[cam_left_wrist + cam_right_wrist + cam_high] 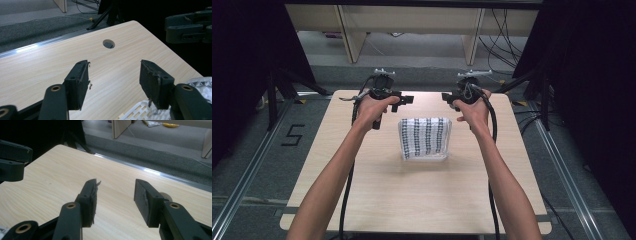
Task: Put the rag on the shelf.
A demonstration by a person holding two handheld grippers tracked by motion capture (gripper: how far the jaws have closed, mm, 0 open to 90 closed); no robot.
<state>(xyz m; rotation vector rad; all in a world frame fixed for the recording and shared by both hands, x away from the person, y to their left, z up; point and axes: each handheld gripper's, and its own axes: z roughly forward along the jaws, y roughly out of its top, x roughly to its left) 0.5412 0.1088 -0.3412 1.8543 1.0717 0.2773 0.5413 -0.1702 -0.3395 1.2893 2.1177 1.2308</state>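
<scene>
A folded white cloth with rows of dark marks [424,138] lies near the middle of the wooden table [377,200]. My left gripper [406,101] is held above the far left part of the table, just beyond the cloth's left corner, pointing right. In its own view the left gripper [113,75] is open with nothing between its jaws, and a white patterned edge of the cloth [140,112] lies below them. My right gripper [446,98] faces it from the far right. It stands open [115,191] over bare wood.
A round cable hole [108,44] sits in the table near its far edge. Metal floor rails [242,175] run along both sides. Dark tripod legs [279,90] stand at the far corners, and desk legs [352,35] and cables lie beyond.
</scene>
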